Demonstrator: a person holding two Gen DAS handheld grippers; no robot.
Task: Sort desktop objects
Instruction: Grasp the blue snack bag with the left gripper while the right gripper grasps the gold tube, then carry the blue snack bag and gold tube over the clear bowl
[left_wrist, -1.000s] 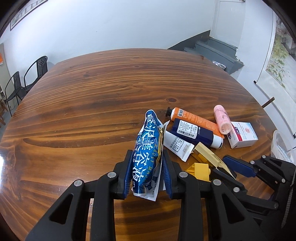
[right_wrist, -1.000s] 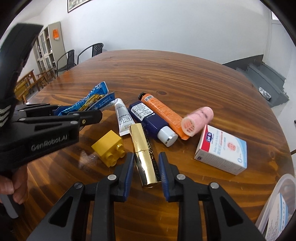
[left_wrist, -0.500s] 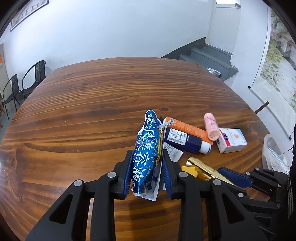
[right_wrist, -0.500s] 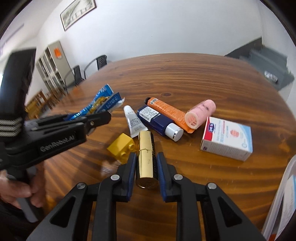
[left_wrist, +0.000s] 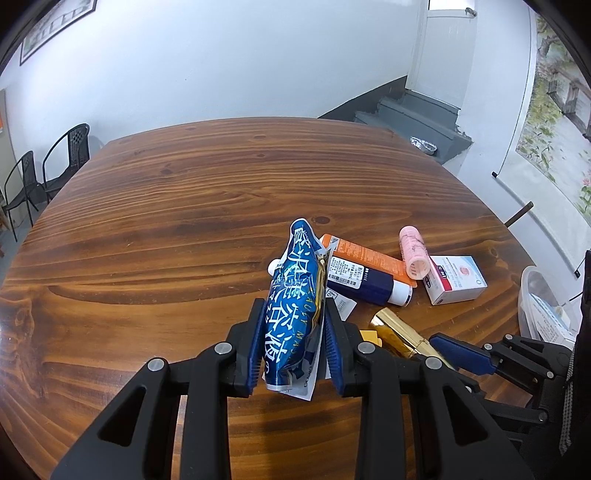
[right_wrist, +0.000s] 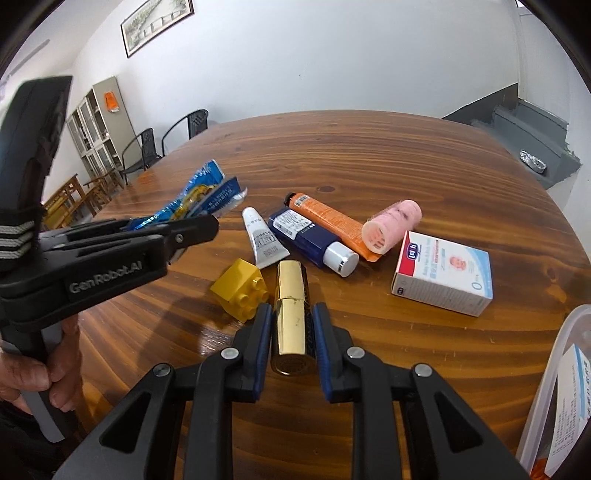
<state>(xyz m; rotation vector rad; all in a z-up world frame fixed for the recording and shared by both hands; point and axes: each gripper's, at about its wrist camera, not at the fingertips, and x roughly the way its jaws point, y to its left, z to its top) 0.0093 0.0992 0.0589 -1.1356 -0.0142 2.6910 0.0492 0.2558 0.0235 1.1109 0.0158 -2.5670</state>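
Left wrist view shows the left claw (left_wrist: 293, 347) clamped on a glossy blue foil sachet with white lettering (left_wrist: 295, 295), a second pale packet pressed against it; the sachet stands up between the blue pads, above the brown wooden table (left_wrist: 184, 221). Beyond it lie a dark navy tube with a white cap (left_wrist: 364, 278) and an orange tube (left_wrist: 369, 254), side by side and touching. A pink mesh hair roller (left_wrist: 415, 253) rests against the orange tube, and a white, blue-edged cardboard box (left_wrist: 456, 275) sits just beside the roller. At the right edge stands a clear plastic bin (left_wrist: 532, 295) with printed packets inside.

Right wrist view shows the right claw (right_wrist: 291, 332) gripping a shiny gold metallic lipstick case (right_wrist: 291, 314); its jaws have just been closing and now press the case on both sides, near its lower end. The case points away from the camera, and I cannot tell whether it is clear of the table. A yellow plastic building brick (right_wrist: 242, 291) lies just beside the case on its left. A small white tube with grey print (right_wrist: 262, 240) lies ahead, its flat end near the tip of the case. At the left, a person's hand (right_wrist: 40, 369) holds the grip of the left claw.
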